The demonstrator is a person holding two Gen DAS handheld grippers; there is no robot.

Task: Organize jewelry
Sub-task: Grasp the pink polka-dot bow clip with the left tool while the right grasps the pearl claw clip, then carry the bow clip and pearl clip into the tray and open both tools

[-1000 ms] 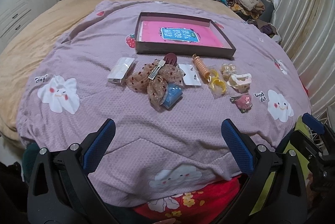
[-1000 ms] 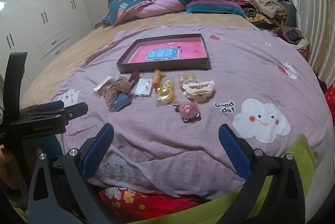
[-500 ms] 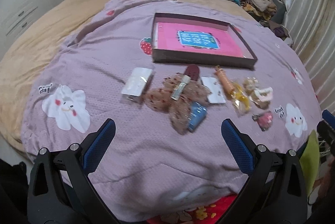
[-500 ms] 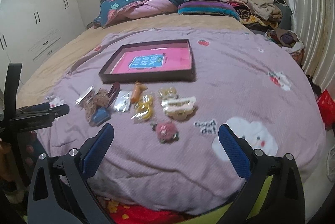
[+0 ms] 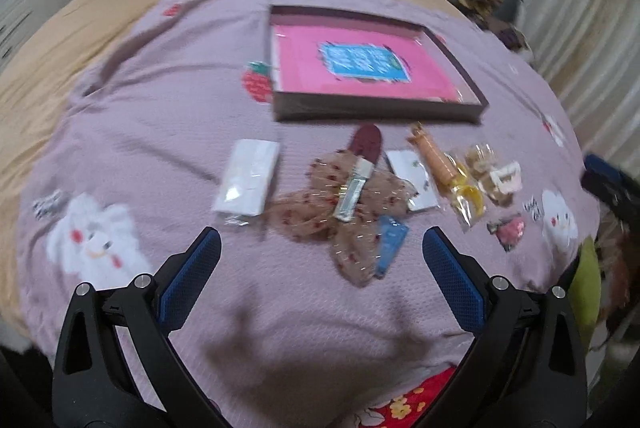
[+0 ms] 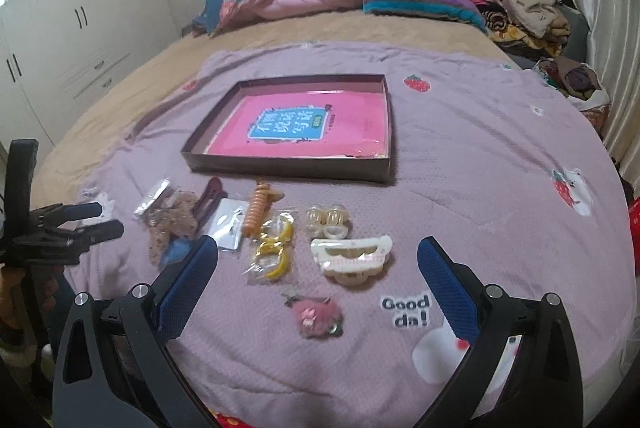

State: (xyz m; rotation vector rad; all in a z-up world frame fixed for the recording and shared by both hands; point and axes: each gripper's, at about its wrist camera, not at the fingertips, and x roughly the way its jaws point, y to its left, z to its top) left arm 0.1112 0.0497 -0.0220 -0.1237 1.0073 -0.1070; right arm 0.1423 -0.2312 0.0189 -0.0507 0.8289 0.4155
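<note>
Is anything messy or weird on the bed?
Nothing looks broken or spilled. The brown tulle bow lies in a heap over the blue packet, with a dark red hair clip across it. The dark shallow box holds only a pink sheet.

Left gripper (image 5: pixel 320 256): matte black frame, two angled arms with triangular cut-outs, silver round-head screws at the joints, jaws faced with blue cross-hatched pads (image 5: pixel 190 278). Right gripper (image 6: pixel 318 264): same build, same blue textured pads (image 6: pixel 446 286), two silver screws per arm. No cables or markings visible on either.
</note>
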